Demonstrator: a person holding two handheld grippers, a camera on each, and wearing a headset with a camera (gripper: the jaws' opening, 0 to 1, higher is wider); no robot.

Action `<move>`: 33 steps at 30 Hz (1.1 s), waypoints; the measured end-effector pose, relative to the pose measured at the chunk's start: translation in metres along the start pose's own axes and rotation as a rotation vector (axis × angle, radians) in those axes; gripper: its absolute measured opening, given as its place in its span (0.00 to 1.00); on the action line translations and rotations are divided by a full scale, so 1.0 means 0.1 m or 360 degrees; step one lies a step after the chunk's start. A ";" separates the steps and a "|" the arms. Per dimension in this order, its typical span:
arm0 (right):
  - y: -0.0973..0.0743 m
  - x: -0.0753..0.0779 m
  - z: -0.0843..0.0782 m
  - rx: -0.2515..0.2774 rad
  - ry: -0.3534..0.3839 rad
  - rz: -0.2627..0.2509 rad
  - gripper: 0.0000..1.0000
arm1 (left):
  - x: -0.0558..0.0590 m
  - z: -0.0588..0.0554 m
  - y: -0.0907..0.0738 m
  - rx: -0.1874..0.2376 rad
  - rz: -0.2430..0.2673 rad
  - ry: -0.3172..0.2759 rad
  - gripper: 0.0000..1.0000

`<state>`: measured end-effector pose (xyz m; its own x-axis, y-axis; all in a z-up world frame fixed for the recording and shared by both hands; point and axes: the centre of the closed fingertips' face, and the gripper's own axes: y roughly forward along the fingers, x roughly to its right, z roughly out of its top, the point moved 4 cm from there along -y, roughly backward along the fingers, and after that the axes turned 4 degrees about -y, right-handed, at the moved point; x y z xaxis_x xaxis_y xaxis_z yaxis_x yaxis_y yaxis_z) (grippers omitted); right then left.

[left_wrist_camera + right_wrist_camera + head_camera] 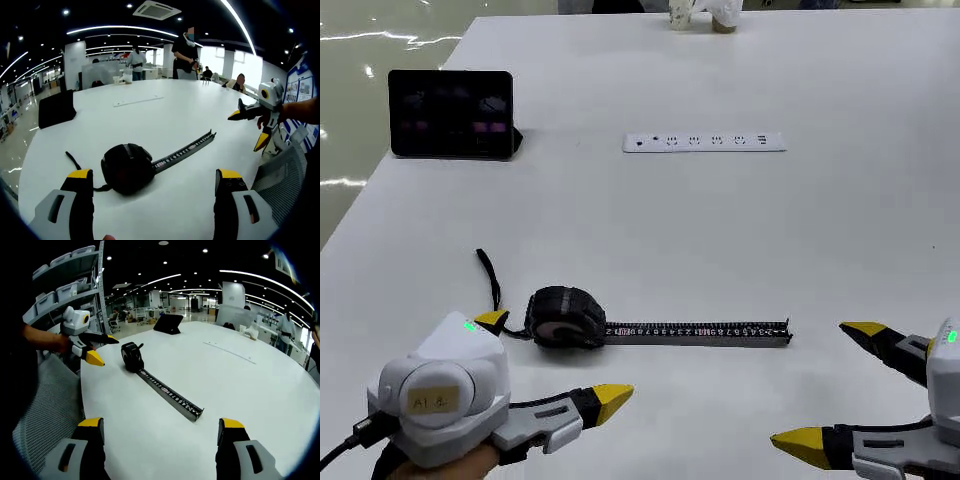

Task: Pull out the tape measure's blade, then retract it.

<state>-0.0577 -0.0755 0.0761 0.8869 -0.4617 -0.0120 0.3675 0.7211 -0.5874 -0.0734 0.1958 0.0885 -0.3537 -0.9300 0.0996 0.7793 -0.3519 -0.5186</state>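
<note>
1. My left gripper (553,357) is spread wide and holds nothing. One yellow tip sits just beside the tape measure's case (565,317) on its strap side, and the other is near it on my side. I cannot tell whether the first tip touches.
2. My right gripper (828,384) is also wide open and empty. It is well apart from the case, a little past the blade's free end.
3. Counted: two grippers, one tape measure with one blade (700,332) drawn out, and one black strap (488,275).
4. Further across the table from the case are one white power strip (704,142) and one dark tablet (451,113) propped up.
5. All of it sits on one white table (720,230).
6. The left gripper view looks at the case from its strap side, with the blade running away toward my other gripper. Beyond the case it takes in at least two people standing (185,50) past the table's far edge.
7. The right gripper view looks back along the blade toward the case, with my left gripper beside it. Behind that gripper are shelves with bins (65,275).
8. The case lies on its side on the table. The blade lies flat and straight, its long axis crosswise in the head view, pointing from the case's mouth away from the strap. Its end hook is free and touches neither gripper.
</note>
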 end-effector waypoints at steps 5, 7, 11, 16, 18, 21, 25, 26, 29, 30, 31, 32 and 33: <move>0.02 0.05 -0.02 -0.0027 -0.0030 0.0021 0.92 | -0.03 0.02 0.06 -0.0003 0.0015 -0.0004 0.99; 0.02 0.06 -0.01 -0.0035 -0.0043 0.0026 0.91 | -0.05 0.02 0.08 -0.0003 0.0027 -0.0013 0.99; 0.05 0.13 -0.02 -0.0055 -0.0070 0.0044 0.88 | -0.09 0.04 0.14 -0.0002 0.0039 -0.0040 0.99; 0.08 0.22 -0.02 -0.0067 -0.0097 0.0065 0.84 | -0.13 0.05 0.20 0.0001 0.0059 -0.0076 0.99; 0.09 0.24 -0.03 -0.0077 -0.0107 0.0069 0.83 | -0.14 0.06 0.21 0.0003 0.0065 -0.0088 0.99; 0.11 0.26 -0.03 -0.0084 -0.0119 0.0088 0.80 | -0.16 0.05 0.24 -0.0002 0.0075 -0.0102 0.99; 0.15 0.30 -0.04 -0.0097 -0.0141 0.0111 0.77 | -0.18 0.04 0.26 -0.0007 0.0087 -0.0128 0.98; 0.16 0.31 -0.04 -0.0105 -0.0149 0.0120 0.76 | -0.19 0.03 0.27 -0.0012 0.0088 -0.0140 0.98; 0.19 0.34 -0.04 -0.0115 -0.0168 0.0140 0.73 | -0.20 0.02 0.28 -0.0014 0.0103 -0.0164 0.97; 0.20 0.35 -0.04 -0.0120 -0.0175 0.0145 0.72 | -0.20 0.02 0.29 -0.0014 0.0104 -0.0175 0.96; 0.21 0.36 -0.04 -0.0125 -0.0188 0.0157 0.71 | -0.21 0.02 0.30 -0.0016 0.0108 -0.0184 0.96; 0.22 0.37 -0.05 -0.0131 -0.0199 0.0162 0.70 | -0.21 0.02 0.30 -0.0017 0.0117 -0.0192 0.95; 0.22 0.39 -0.05 -0.0138 -0.0213 0.0170 0.69 | -0.22 0.02 0.31 -0.0017 0.0125 -0.0204 0.94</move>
<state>-0.0165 -0.0796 0.0586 0.9511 -0.3078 0.0264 0.2488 0.7125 -0.6561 -0.0405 0.2055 0.0715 -0.2223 -0.9608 0.1659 0.7962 -0.2771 -0.5378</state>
